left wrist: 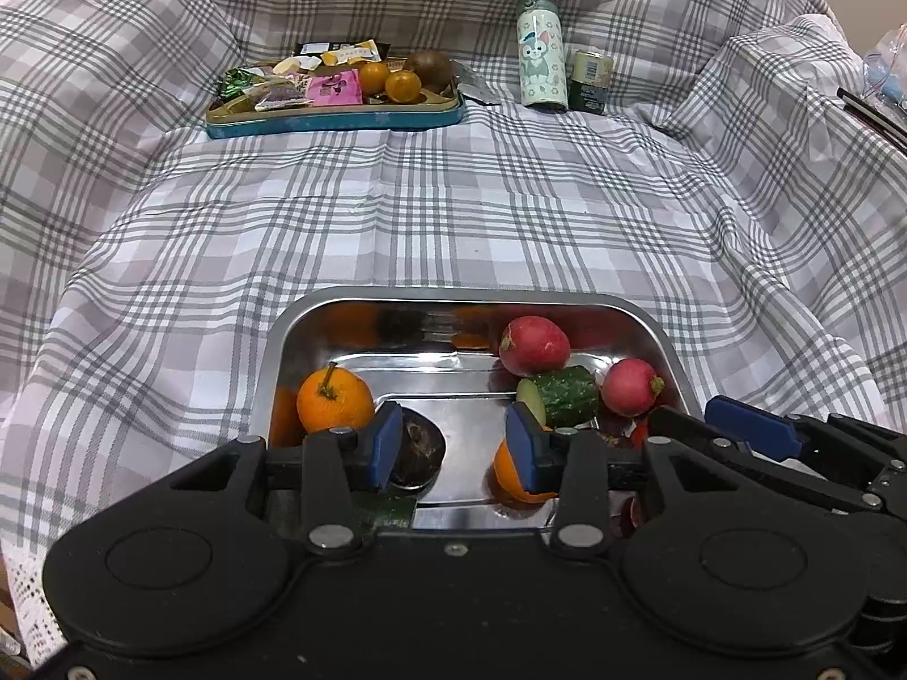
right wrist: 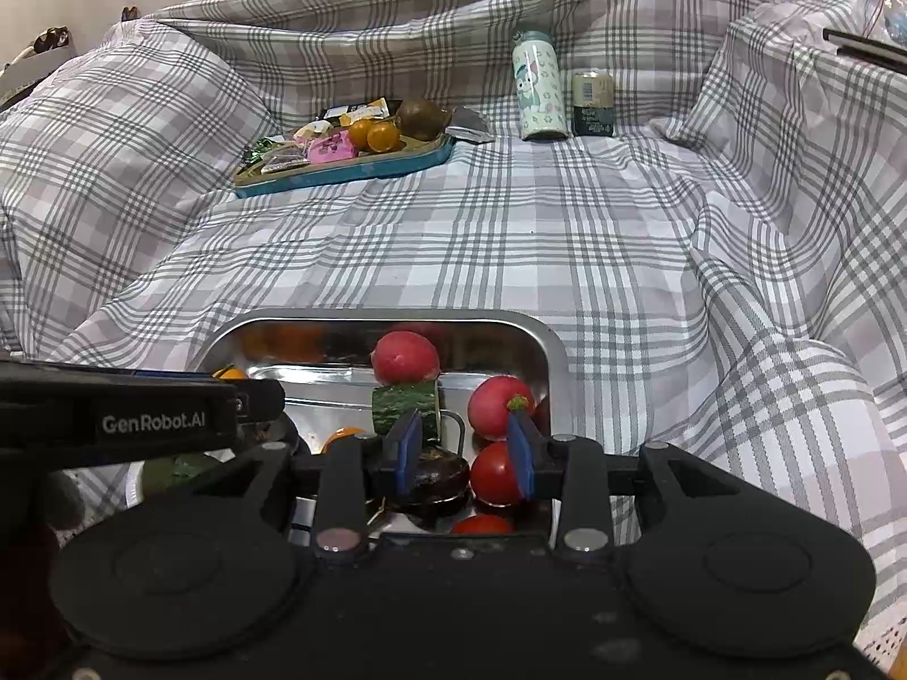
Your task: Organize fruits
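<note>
Fruit in steel tray [left wrist: 286, 334] on grey plaid cloth [left wrist: 453, 209]: orange [left wrist: 334, 401], two radishes [left wrist: 534, 345], cucumber chunk [left wrist: 567, 396]. Cloth rumpled round edges; behind, blue snack tray [left wrist: 334, 119], cartoon bottle [left wrist: 541, 59], small can [left wrist: 590, 81].

Dark round fruit [right wrist: 436, 479] half hidden behind pads, kind unclear.

Left gripper [left wrist: 453, 447] above tray, jaws apart, empty. Right gripper [right wrist: 465, 456] jaws narrow around dark fruit and tomato [right wrist: 493, 473]; grip unclear.
</note>
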The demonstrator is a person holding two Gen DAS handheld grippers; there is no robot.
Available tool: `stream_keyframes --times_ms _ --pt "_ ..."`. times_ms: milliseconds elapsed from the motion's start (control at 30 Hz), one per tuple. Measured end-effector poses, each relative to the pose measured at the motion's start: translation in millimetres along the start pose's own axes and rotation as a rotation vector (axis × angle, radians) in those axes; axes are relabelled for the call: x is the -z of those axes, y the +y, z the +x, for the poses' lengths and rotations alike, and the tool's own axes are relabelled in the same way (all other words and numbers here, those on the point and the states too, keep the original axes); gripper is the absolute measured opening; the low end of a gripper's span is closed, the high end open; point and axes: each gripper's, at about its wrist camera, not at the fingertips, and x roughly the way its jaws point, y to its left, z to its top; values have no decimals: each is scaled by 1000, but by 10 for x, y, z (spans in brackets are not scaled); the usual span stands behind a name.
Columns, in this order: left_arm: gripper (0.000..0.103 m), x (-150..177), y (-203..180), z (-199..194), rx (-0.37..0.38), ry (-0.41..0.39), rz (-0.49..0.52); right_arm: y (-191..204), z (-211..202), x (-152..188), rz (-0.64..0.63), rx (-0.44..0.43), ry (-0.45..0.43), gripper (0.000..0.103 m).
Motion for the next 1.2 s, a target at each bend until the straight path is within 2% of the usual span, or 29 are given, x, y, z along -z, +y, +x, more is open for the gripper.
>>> stream_keyframes --times_ms 400,1200 --pt "49 124 -52 -165 -68 -8 2 -5 -132 23 49 7 25 37" --pt "49 363 -77 -453 -108 -67 -3 79 -398 237 30 55 12 37"
